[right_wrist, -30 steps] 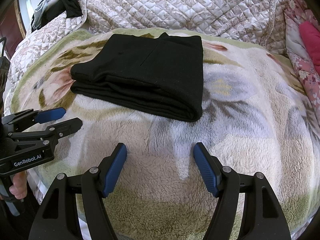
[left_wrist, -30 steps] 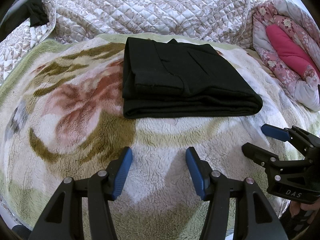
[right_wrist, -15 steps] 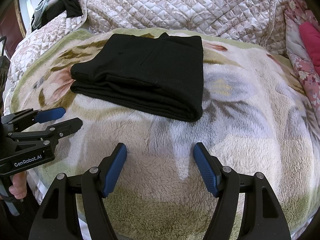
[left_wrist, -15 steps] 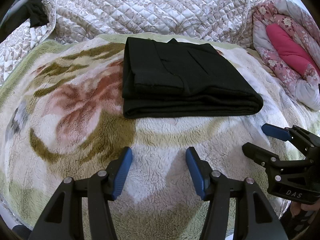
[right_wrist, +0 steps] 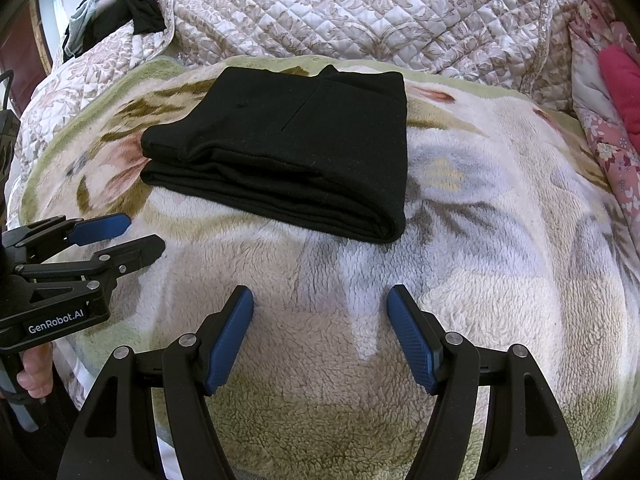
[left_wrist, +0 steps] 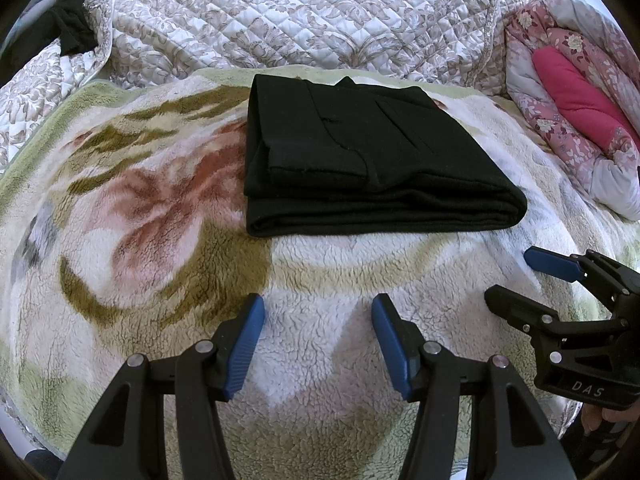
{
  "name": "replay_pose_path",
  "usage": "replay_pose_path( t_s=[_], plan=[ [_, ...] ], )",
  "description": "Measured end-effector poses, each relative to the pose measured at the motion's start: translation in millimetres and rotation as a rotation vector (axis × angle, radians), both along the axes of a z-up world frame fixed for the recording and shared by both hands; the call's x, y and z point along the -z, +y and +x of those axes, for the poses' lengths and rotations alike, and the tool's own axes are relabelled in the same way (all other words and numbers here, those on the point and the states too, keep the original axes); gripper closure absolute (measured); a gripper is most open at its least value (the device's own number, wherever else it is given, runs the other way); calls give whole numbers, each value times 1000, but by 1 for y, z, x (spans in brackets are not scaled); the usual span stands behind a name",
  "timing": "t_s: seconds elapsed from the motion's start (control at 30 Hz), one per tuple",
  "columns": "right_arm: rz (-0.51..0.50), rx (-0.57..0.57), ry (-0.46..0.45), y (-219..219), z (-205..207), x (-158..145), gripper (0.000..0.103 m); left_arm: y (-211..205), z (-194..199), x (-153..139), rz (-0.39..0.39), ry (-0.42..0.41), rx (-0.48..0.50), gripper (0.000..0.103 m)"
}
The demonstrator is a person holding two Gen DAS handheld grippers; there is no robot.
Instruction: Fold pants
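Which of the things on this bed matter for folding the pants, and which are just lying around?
Part of the job:
- black pants, folded on the fleece blanket
- left gripper, open, holding nothing
- right gripper, open, holding nothing

Just lying about:
- quilted bedspread
- pink floral quilt
- dark clothes in the far corner

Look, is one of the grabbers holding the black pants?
No, the black pants lie folded on the blanket, and the left gripper and right gripper are open and away from them.
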State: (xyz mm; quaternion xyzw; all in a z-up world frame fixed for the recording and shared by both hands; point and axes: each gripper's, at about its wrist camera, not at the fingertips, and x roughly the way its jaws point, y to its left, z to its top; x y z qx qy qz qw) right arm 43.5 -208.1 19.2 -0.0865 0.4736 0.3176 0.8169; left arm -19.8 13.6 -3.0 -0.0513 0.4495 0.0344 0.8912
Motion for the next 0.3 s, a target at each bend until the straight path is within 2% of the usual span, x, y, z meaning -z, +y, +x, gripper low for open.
replay_pose_path(
  t_s=[0.3],
  plan=[
    [-1, 1, 0, 1, 0, 0, 33, 1, -1, 0, 4, -1, 0, 44]
  ],
)
